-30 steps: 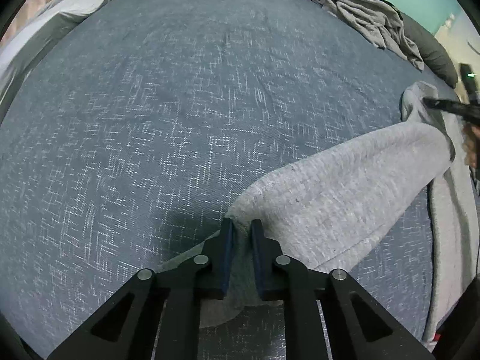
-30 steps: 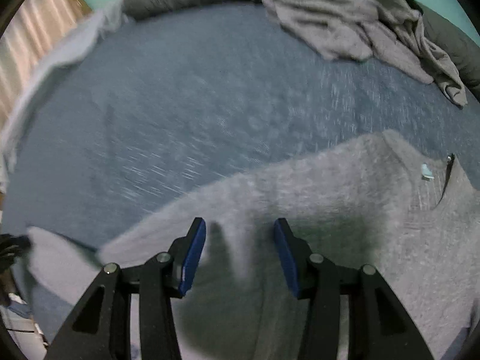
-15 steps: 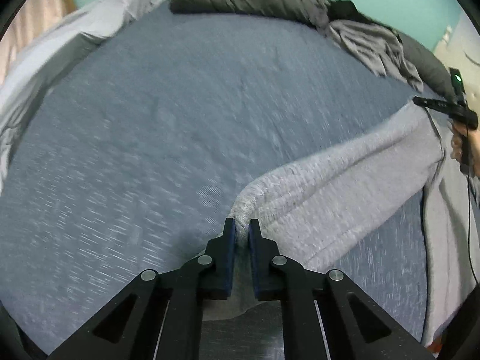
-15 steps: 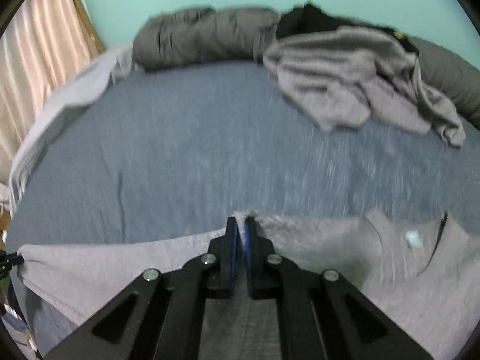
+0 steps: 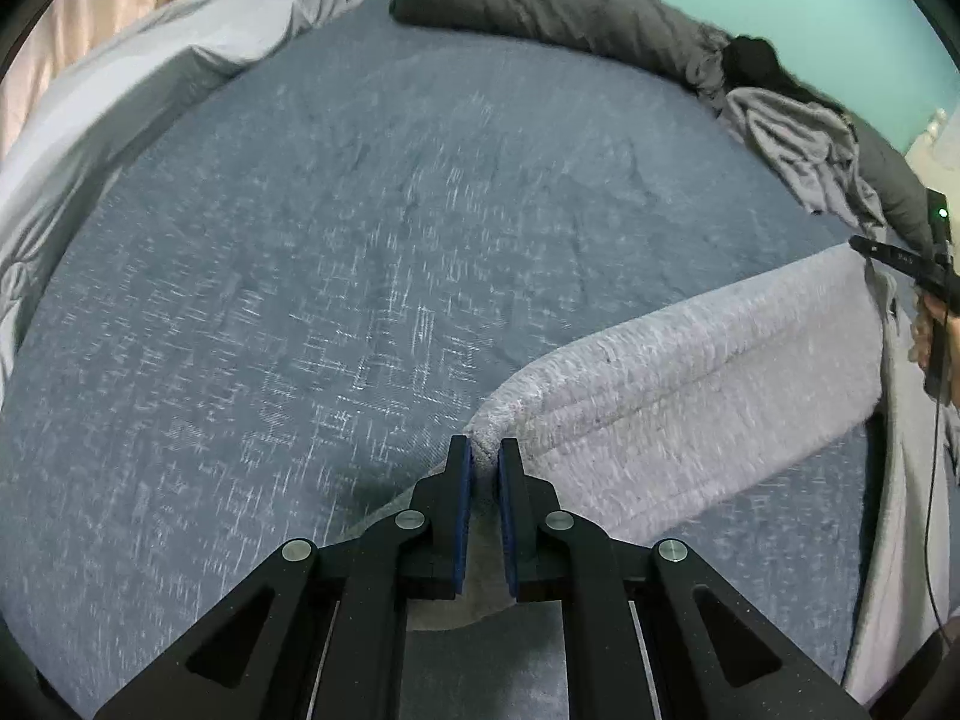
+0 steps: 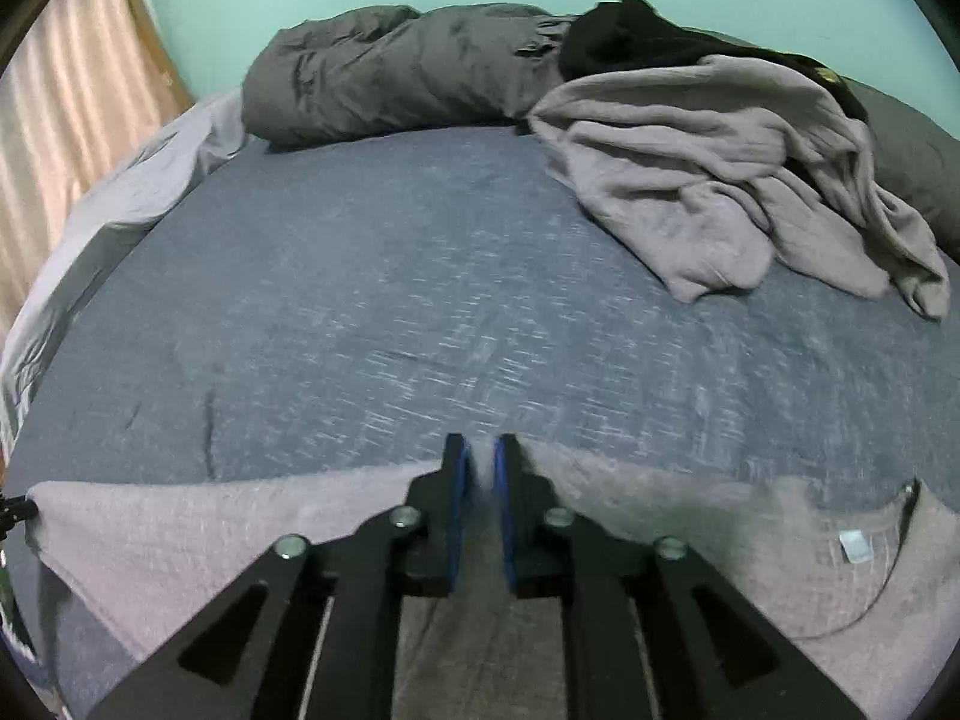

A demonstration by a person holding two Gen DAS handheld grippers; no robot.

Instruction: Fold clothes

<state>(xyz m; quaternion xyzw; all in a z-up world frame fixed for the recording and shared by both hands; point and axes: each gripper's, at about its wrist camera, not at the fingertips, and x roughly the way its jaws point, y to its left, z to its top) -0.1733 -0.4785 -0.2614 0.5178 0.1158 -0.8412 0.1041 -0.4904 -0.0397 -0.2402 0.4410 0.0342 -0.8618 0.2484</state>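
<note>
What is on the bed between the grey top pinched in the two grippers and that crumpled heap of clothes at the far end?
Only bare blue bedsheet separates the grey top from the crumpled heap, seen in the right wrist view.

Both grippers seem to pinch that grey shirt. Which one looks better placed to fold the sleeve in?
Probably the left gripper: it pinches the sleeve end; the right gripper grips the shirt near its shoulder.

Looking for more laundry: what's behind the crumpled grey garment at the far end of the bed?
Behind the crumpled grey garment, a black garment and dark grey bedding show; anything beneath is covered.
</note>
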